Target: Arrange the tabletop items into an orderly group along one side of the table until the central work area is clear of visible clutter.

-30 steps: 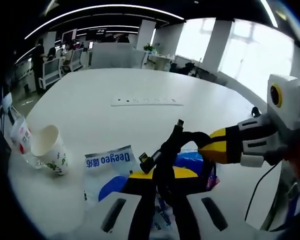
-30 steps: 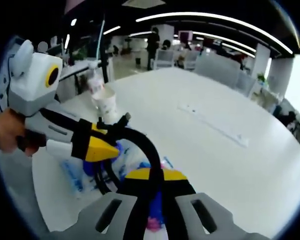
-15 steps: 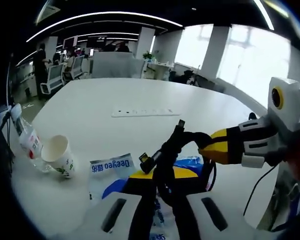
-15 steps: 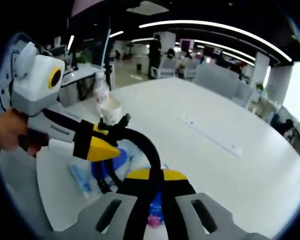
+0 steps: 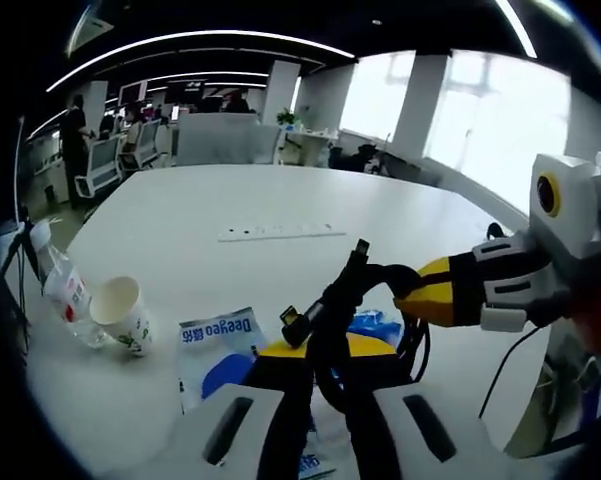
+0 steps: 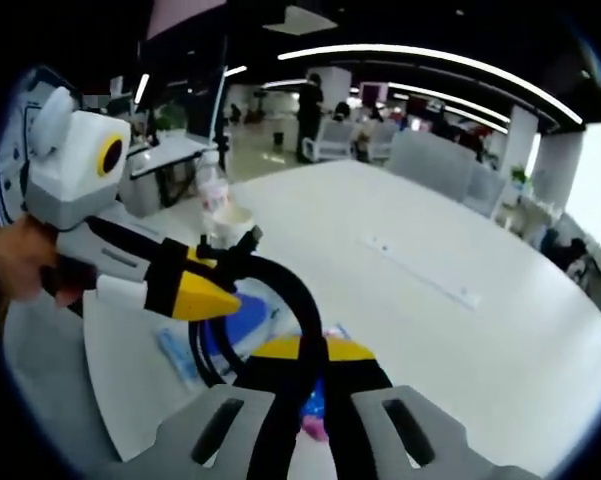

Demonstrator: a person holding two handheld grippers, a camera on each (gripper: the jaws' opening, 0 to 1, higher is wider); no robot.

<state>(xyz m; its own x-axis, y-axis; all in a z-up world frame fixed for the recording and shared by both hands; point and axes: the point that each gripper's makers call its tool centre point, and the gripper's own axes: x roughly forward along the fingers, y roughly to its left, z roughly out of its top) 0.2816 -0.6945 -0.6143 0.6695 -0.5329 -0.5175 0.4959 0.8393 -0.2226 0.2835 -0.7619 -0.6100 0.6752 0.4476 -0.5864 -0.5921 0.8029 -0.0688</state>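
A black cable (image 5: 332, 300) with plugs at its ends loops above the white table (image 5: 280, 190). My left gripper (image 5: 320, 355) is shut on it, with the cable running between the jaws. My right gripper (image 5: 405, 293) comes in from the right, its yellow tip shut on the same cable. In the right gripper view my right gripper (image 6: 302, 352) clamps the cable (image 6: 290, 290), and my left gripper (image 6: 230, 298) holds it from the left. Below lie a blue and white packet (image 5: 218, 335), a paper cup (image 5: 122, 312) and a plastic bottle (image 5: 65, 295).
A white power strip (image 5: 275, 232) lies flat on the far middle of the table. A pink item (image 6: 315, 430) shows under the cable beside the blue packet (image 6: 235, 330). The cup (image 6: 228, 222) and bottle (image 6: 212, 185) sit near the table's edge. Office chairs and desks stand beyond.
Both hands have shifted slightly, so the views moved. The cable stays held between the two grippers, and the items on the table have not moved.
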